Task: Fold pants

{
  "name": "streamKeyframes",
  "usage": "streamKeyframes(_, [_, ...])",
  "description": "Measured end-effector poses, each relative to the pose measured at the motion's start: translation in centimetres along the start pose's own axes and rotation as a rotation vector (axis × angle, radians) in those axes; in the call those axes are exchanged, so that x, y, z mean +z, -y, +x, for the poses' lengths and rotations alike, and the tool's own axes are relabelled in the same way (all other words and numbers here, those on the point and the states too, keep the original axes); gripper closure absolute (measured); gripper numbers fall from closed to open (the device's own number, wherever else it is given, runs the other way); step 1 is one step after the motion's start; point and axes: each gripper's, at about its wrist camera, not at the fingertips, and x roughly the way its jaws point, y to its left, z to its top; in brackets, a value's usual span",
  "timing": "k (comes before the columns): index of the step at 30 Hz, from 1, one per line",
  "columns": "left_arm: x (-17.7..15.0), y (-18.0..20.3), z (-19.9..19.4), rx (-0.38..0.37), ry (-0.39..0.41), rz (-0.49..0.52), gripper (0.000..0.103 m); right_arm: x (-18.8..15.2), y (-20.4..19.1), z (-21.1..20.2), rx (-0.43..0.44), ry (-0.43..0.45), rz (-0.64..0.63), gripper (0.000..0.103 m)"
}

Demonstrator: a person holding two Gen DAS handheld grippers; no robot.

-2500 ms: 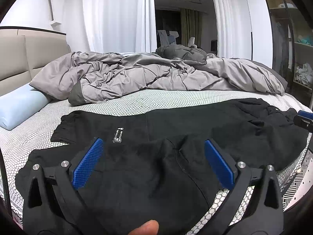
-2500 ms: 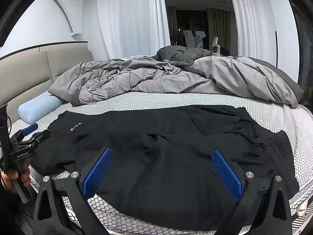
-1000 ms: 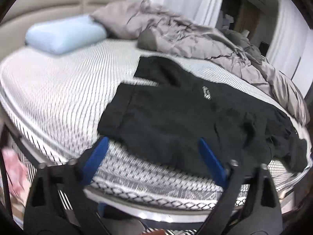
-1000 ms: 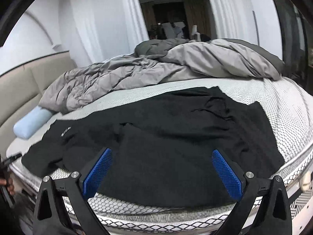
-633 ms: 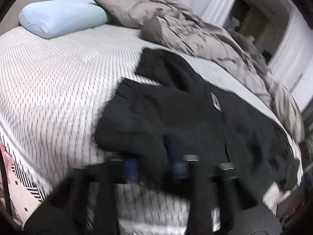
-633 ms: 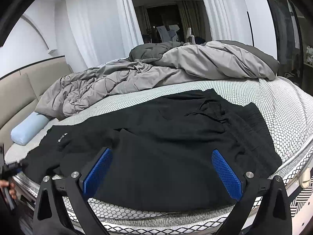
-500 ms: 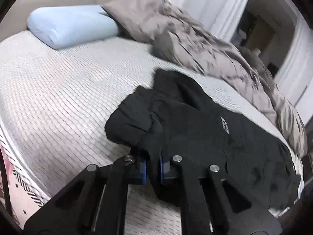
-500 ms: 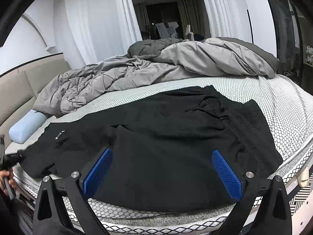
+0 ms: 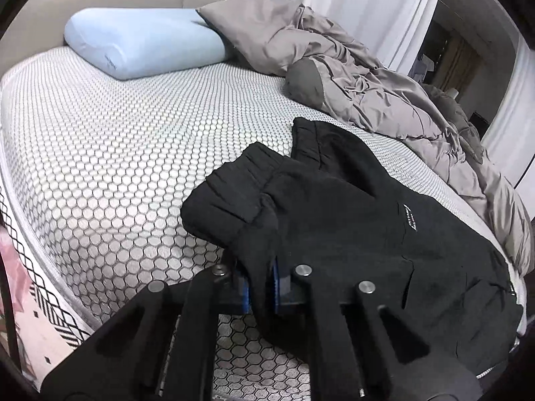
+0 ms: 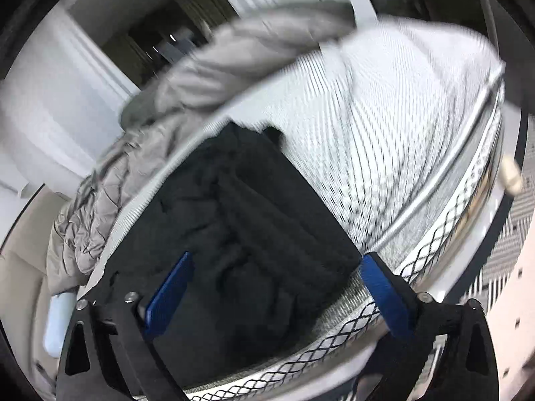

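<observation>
While my left gripper (image 9: 259,282) pinches a fold of the black pants (image 9: 351,234) near their cuffed leg ends, low and centre in the left wrist view, my right gripper (image 10: 274,294) hangs spread wide with nothing between its blue pads (image 10: 169,292). The pants lie stretched along the near edge of the honeycomb-patterned mattress (image 9: 117,153), running from the frame's centre to its lower right, with the grey duvet (image 9: 367,93) bunched at the upper right and the pale blue pillow (image 9: 140,46) at the upper left. In the right wrist view, blurred and tilted, the other end of the pants (image 10: 254,220) fills the lower middle, just beyond my open jaws. I judge I am at the grasping step: one end is secured, the other not yet. Next I need to settle the right gripper onto the fabric edge, close it, then lift both ends evenly for the fold.
</observation>
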Motion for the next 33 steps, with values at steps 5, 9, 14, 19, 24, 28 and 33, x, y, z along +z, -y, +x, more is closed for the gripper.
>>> streamKeyframes(5, [-0.7, -0.4, -1.4, -0.024, 0.013, -0.009, 0.097, -0.1, 1.1, 2.7, 0.031, -0.088, 0.067, 0.04])
streamKeyframes(9, [-0.8, -0.1, -1.8, -0.03, 0.021, -0.003, 0.097, 0.4, 0.0, 0.3, 0.04, 0.026, 0.011, 0.069])
streamKeyframes(14, [-1.5, 0.5, -1.6, 0.011, -0.005, 0.042, 0.096, 0.7, -1.4, -1.9, -0.038, 0.105, -0.095, 0.09])
streamKeyframes(19, [-1.7, 1.5, -1.5, 0.045, -0.011, 0.086, 0.087, 1.0, -0.4, 0.4, -0.181, 0.033, -0.096, 0.087])
streamKeyframes(24, [-0.3, 1.2, -6.4, 0.026, 0.164, 0.049, 0.017, 1.1, -2.9, -4.5, -0.137, 0.258, -0.131, 0.031])
streamKeyframes(28, [2.5, 3.4, -6.8, -0.068, 0.188, 0.085, 0.001, 1.6, -6.8, -6.4, -0.032, 0.294, -0.24, 0.007])
streamKeyframes(33, [6.5, 8.0, 3.4, -0.043, -0.045, 0.169, 0.005, 2.2, -11.5, -3.4, 0.097, 0.24, -0.302, 0.007])
